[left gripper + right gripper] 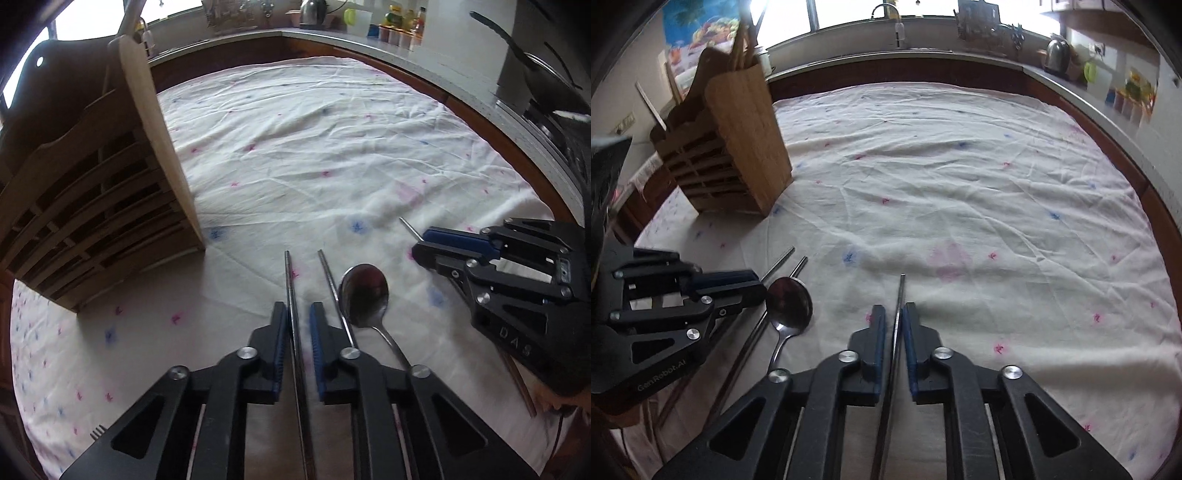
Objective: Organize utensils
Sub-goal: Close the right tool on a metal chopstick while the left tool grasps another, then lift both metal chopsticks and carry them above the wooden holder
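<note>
In the left wrist view, the left hand-held gripper (pixel 298 317) has its blue-padded jaws set narrowly around a slim metal chopstick (pixel 291 291); the left pad seems to touch it, with a small gap at the right pad. Just right of it, a second metal chopstick (pixel 334 291) and a shiny steel spoon (pixel 364 295) lie on the white cloth-covered table (pixel 314 147) dotted with pink and blue marks. A slatted wooden utensil holder (pixel 110 192) stands at the left. The right hand-held gripper (pixel 424 243) sits further right, clamped on a thin metal rod whose tip pokes out.

In the right wrist view, the right hand-held gripper (pixel 894 319) is closed tightly on a third thin metal chopstick (pixel 900 295), which points forward above the cloth. The spoon (pixel 790 301) and the two other chopsticks lie to the left beside the left hand-held gripper (pixel 753 284). The wooden holder (pixel 738 147) stands far left, with sticks upright inside.
</note>
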Action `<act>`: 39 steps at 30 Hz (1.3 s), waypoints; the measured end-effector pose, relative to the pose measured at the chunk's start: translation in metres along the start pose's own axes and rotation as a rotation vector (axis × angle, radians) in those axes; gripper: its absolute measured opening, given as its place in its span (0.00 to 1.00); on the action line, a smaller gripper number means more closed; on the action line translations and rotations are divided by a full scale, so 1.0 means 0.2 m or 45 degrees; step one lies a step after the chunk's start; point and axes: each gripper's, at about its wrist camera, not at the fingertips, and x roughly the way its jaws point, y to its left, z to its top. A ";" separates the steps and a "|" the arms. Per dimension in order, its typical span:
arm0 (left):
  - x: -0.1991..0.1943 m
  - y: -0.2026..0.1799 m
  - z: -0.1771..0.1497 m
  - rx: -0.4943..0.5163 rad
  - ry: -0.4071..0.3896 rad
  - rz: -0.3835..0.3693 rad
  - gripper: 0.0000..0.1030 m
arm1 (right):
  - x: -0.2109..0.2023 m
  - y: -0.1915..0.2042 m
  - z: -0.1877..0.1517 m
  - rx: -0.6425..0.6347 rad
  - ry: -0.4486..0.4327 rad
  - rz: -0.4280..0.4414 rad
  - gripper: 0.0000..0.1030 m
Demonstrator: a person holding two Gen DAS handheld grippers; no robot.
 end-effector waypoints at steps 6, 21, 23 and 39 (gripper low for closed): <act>-0.05 0.03 -0.02 -0.025 -0.006 -0.022 0.03 | -0.04 -0.03 0.00 0.101 0.008 0.098 0.05; -0.69 0.16 -0.22 -0.235 -0.351 -0.128 0.03 | -0.62 0.04 0.01 0.164 -0.333 0.215 0.05; -0.77 0.17 -0.27 -0.249 -0.390 -0.130 0.03 | -0.69 0.06 0.01 0.160 -0.378 0.217 0.05; -1.20 0.28 -0.59 -0.341 -0.585 -0.128 0.03 | -0.98 0.16 0.01 0.142 -0.560 0.230 0.05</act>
